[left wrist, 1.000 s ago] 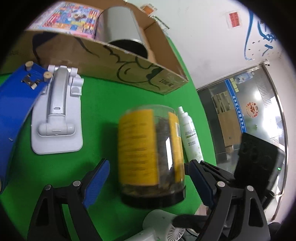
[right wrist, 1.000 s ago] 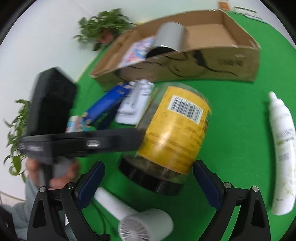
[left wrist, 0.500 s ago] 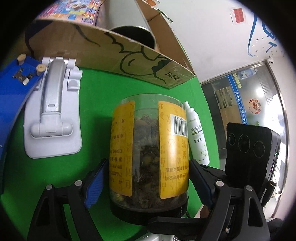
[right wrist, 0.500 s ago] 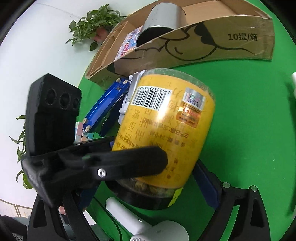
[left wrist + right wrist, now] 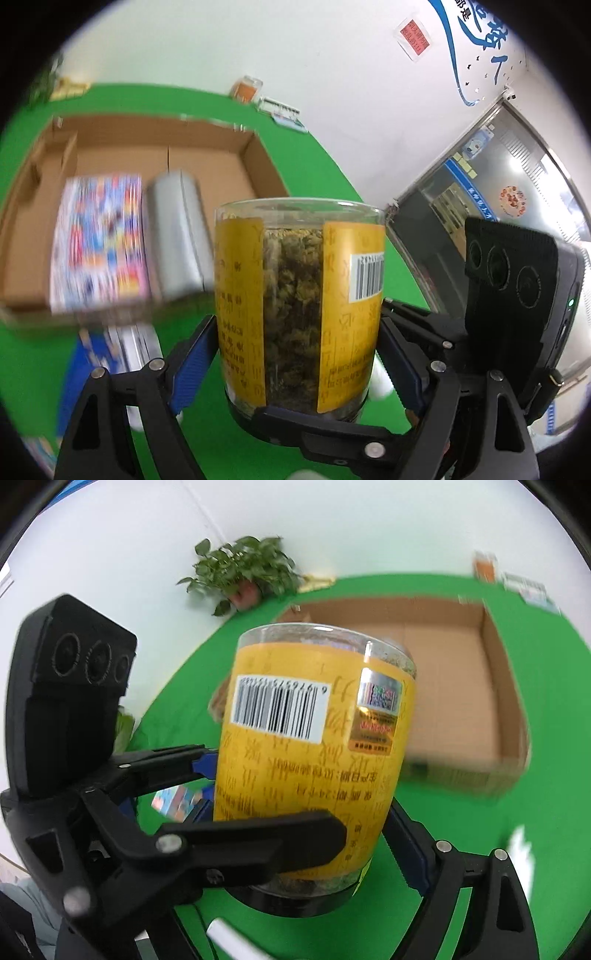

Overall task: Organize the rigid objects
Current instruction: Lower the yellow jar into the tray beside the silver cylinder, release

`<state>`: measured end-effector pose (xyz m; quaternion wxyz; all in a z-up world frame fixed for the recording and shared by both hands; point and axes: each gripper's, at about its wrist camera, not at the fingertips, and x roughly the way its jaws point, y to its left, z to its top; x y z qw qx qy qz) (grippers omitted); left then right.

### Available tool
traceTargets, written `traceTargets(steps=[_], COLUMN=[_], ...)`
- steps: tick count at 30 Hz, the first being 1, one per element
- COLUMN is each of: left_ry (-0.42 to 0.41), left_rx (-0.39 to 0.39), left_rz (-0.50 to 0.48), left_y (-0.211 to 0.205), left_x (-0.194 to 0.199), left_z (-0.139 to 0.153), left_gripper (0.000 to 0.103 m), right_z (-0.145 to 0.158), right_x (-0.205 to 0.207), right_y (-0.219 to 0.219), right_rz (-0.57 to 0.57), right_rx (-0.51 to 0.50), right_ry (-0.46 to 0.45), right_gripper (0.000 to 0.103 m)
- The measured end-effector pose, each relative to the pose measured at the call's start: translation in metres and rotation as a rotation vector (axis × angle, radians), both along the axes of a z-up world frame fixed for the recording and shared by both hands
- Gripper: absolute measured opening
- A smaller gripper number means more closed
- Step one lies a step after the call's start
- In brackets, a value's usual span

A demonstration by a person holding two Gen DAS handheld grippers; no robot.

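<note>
A clear jar with a yellow label (image 5: 299, 295), full of dried yellow-green bits and with its black lid downward, is held in the air between both grippers. My left gripper (image 5: 295, 362) is shut on its lower part. My right gripper (image 5: 303, 834) is shut on it too; the jar (image 5: 314, 746) fills the right wrist view. The cardboard box (image 5: 255, 155) lies beyond and below; it also shows in the right wrist view (image 5: 509, 701). In the box are a colourful book (image 5: 99, 236) and a silver cylinder (image 5: 177, 236).
A green cloth (image 5: 332, 170) covers the table. A blue object and a white-grey one (image 5: 122, 347) lie below the box's near wall. A potted plant (image 5: 243, 572) stands at the table's far edge. Small packets (image 5: 280, 110) lie by the wall.
Both grippers have lifted the jar off the table, so the view now looks down into the box. The objects on the cloth have dropped lower in view.
</note>
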<state>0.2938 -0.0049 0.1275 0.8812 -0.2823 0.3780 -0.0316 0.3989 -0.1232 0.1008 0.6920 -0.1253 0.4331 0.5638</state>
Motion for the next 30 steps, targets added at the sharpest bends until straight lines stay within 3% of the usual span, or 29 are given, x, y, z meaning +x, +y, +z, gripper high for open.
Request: traceTargets(steps=[6, 14, 22, 28, 30], left_ry=[0.045, 0.177, 0.284, 0.31, 0.273], left_rx=[0.003, -0.083, -0.16, -0.091, -0.055], left_rz=[-0.004, -0.04, -0.052, -0.095, -0.031], left_y=[0.028, 0.047, 0.05, 0.039, 0.047], left_x=[0.064, 0.117, 0.143, 0.156, 0.154], left_z=[0.017, -0.037, -0.078, -0.074, -0.064], left_gripper=[0.084, 0.084, 0.084, 0.085, 0.083], right_z=[0.033, -0.011, -0.061, -0.071, -0.078], right_x=[0.072, 0.147, 0.163, 0.17, 0.165], right_y=[0.026, 0.039, 0.037, 0.033, 0.042], right_rz=[-0.003, -0.032, -0.029, -0.036, -0.046], right_rx=[-0.055, -0.14, -0.21, -0.225, -0.263], right_ry=[0.013, 0.143, 0.223, 0.245, 0.247], right_gripper=[0.085, 0.085, 0.085, 0.085, 0.085])
